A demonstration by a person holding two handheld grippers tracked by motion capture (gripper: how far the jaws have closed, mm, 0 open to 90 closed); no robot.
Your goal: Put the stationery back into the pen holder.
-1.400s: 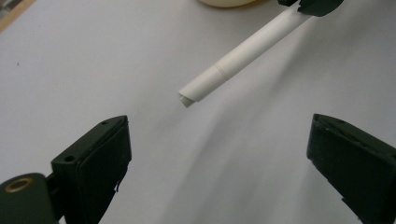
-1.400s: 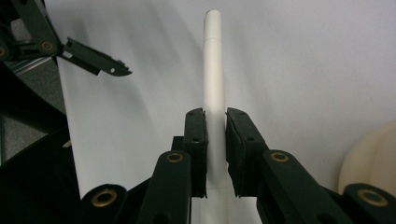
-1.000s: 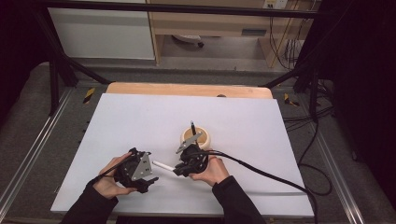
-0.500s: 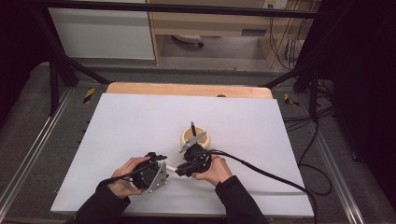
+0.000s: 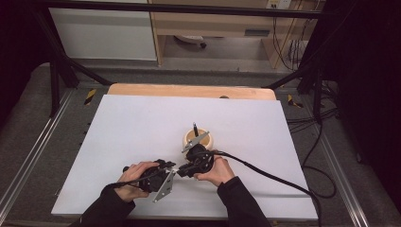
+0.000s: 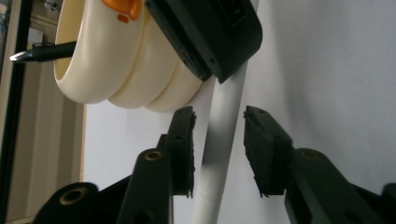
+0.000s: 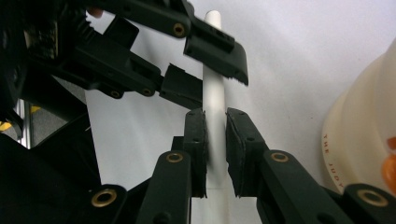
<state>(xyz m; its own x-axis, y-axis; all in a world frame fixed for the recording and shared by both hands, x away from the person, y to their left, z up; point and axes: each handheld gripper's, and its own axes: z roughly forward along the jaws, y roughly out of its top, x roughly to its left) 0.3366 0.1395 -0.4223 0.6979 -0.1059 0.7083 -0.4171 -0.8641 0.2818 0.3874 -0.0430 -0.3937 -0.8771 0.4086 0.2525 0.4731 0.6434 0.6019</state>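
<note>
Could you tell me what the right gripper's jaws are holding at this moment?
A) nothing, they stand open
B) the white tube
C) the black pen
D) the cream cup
B: in the right gripper view, the right gripper has both jaws pressed against the white tube, while the cream cup stands apart beside it.

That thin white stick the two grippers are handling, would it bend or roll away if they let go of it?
The white stick looks stiff: it runs dead straight between the right gripper, clamped on it, and the left gripper, whose jaws have just been closing around it with gaps still showing. Being round and smooth, it would probably roll on the flat white table, and could slip in a loose grip.
</note>
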